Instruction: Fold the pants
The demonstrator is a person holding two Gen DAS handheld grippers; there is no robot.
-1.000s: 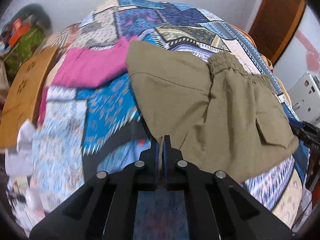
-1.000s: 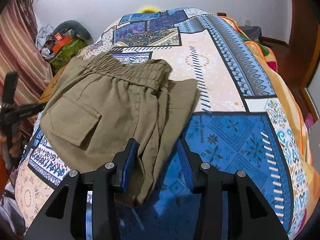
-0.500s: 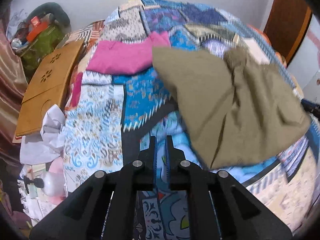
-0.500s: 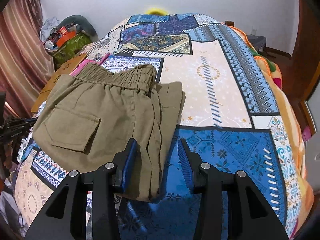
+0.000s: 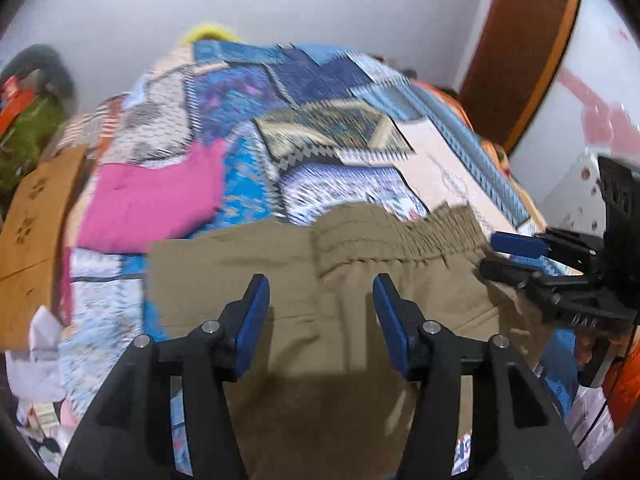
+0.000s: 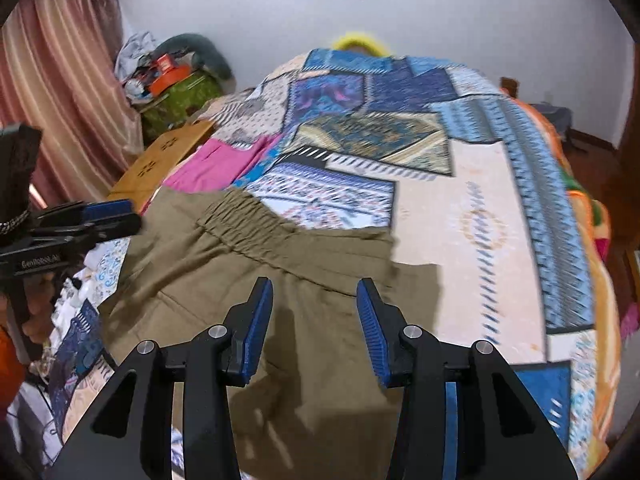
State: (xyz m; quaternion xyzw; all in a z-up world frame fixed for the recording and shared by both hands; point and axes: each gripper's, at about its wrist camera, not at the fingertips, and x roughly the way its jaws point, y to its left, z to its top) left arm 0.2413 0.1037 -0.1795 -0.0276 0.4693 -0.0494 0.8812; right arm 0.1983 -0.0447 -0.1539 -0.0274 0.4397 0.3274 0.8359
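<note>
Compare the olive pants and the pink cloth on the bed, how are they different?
The olive pants are dull khaki green; the pink cloth is bright magenta. The pants lie nearest the cameras, under both hand-held grippers, while the pink cloth lies farther back toward the bed's left edge, by the wooden board. The pants show a gathered elastic waistband; the pink cloth shows no such detail. Both lie flat on the patterned quilt, folded.

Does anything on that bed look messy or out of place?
Only a little: the pants are folded unevenly, with one layer jutting past the waistband at the right. A pink cloth lies beyond them. Nothing looks spilled or torn.
</note>
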